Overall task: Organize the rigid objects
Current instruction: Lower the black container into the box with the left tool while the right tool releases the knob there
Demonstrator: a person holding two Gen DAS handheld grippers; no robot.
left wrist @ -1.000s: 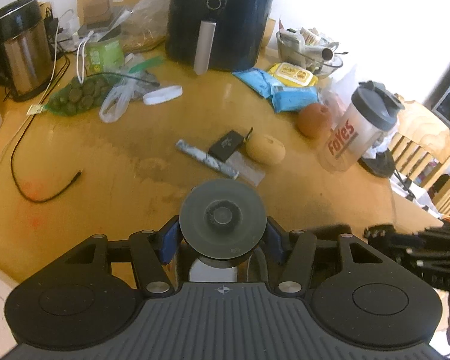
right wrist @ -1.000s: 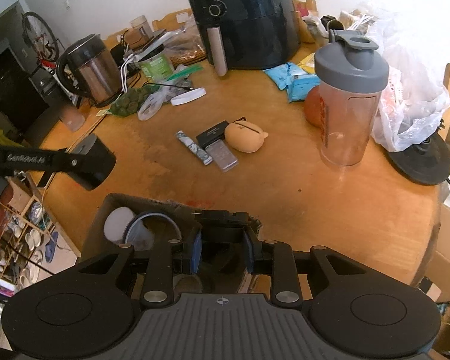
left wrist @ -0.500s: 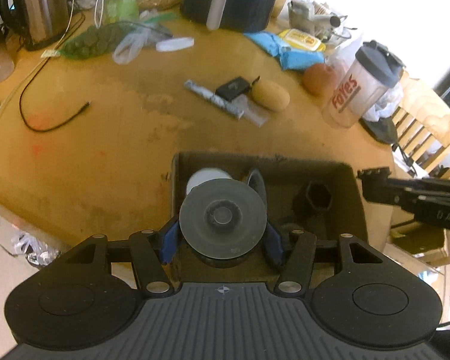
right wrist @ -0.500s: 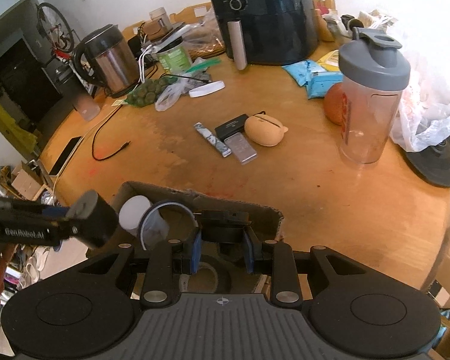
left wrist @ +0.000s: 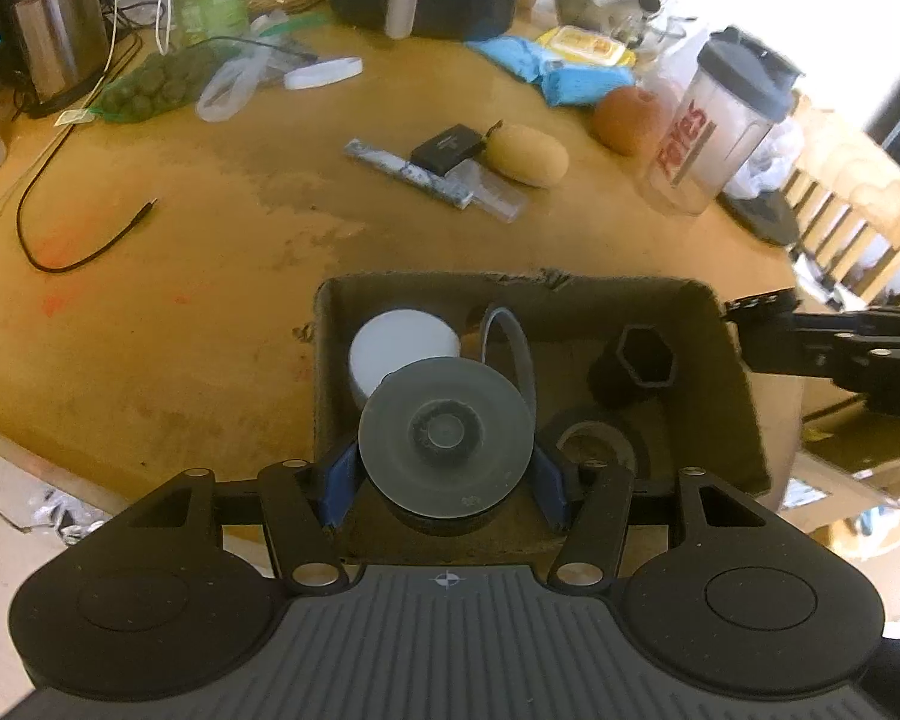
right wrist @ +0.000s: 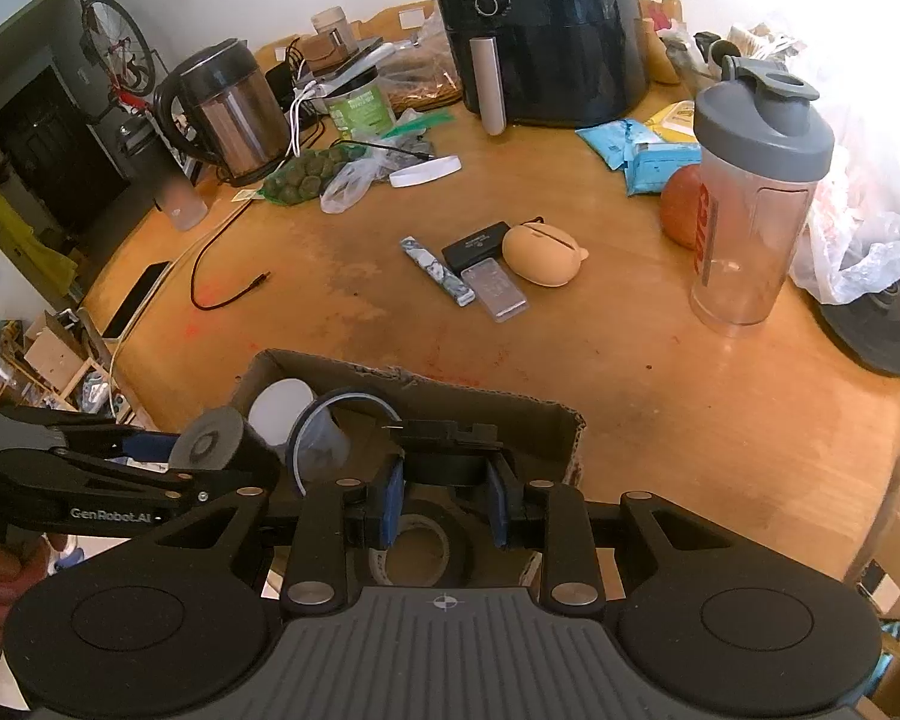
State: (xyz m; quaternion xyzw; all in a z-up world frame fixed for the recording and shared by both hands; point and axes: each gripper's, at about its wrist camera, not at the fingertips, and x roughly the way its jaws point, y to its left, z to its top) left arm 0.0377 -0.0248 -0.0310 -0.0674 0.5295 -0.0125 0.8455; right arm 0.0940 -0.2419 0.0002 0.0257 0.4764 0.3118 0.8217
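Cardboard box sits at the near edge of a round wooden surface, and both of my tools hang over it. My left gripper has its jaws clamped on a dark round container with a grey disc-shaped lid, one blue pad on each side, held just above the box's near left part. In the right wrist view that same container shows at the left, above the box's left wall.

My right gripper has its jaws clenched on a small flat black object over the right part of the box; I cannot tell what the object is.

Inside the box lie a white round lid or tub at the far left, a clear cup with a blue rim tipped on its side next to it, a black hexagonal socket piece toward the right, and a roll of tape lying flat near the front.

Farther out on the surface, well apart from the box, a patterned stick, a black card case, a silver flat case and a tan pouch lie close together. A shaker bottle with a grey lid stands to the right, an orange fruit just behind it. A black air fryer and a steel kettle stand at the far side. A black cable loops on the left.
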